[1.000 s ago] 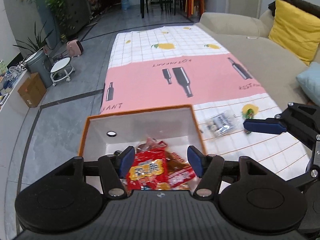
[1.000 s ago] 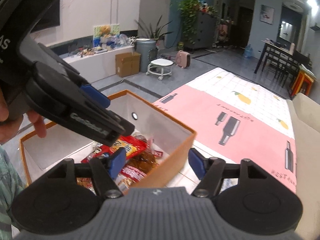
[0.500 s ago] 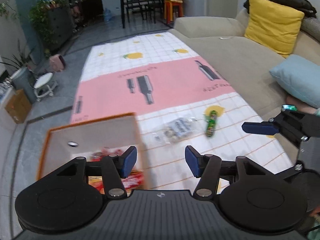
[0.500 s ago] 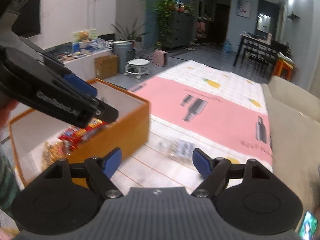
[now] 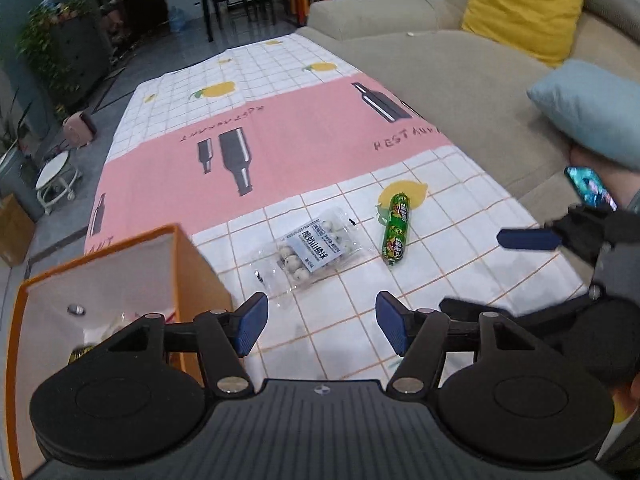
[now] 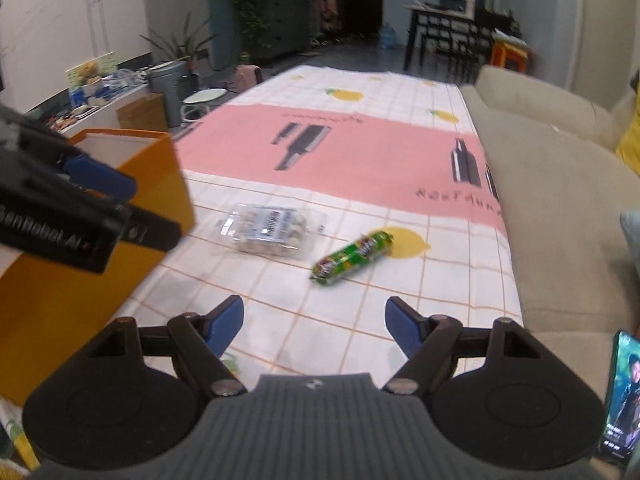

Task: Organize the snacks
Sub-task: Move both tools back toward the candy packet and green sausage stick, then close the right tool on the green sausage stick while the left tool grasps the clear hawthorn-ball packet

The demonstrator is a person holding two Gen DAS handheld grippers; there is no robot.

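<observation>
Tablecloth [image 5: 420,292] bears clear packet [image 5: 310,250], green sausage [image 5: 397,232].

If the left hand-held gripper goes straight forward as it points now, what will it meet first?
Probably the clear bag of small round snacks, lying just ahead of the open left hand-held gripper, slightly left of centre. The green sausage stick lies further right. Depth is uncertain.

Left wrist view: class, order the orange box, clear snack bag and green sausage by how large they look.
1. Orange box, though nearest the camera.
2. Clear snack bag.
3. Green sausage.
</observation>
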